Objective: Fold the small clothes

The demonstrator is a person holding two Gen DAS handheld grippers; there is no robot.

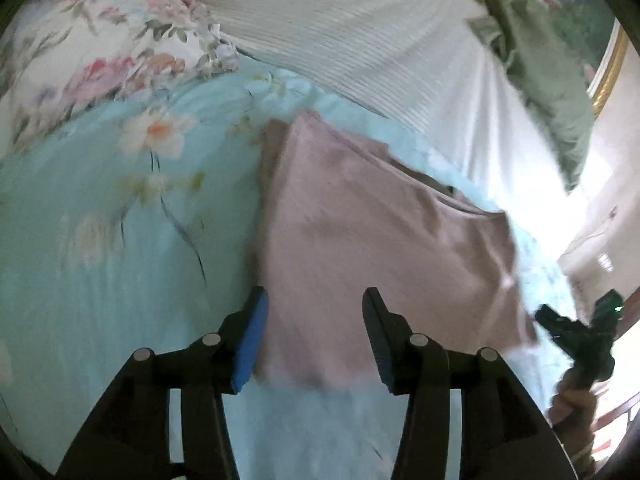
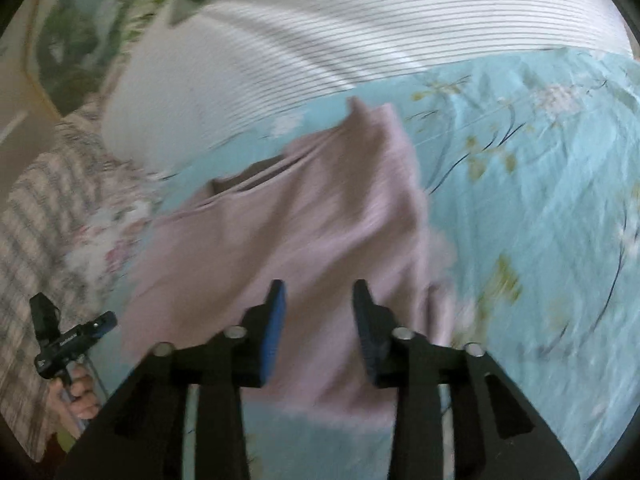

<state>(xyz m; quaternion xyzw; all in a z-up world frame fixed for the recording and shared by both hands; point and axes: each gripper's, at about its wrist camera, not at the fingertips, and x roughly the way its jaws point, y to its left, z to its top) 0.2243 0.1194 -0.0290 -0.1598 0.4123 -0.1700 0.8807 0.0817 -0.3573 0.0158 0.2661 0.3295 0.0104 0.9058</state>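
Here, creased mauve garment point(image 1: 360, 248) on bedsheet point(image 1: 100, 280)

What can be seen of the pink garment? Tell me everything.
The garment is dusty pink, a soft knit by its look, lying mostly flat on the blue floral sheet. A fold or opening runs across its far part, and its edges are rumpled. Both views are blurred. The left gripper and right gripper hover above its near edge, jaws open, gripping nothing.
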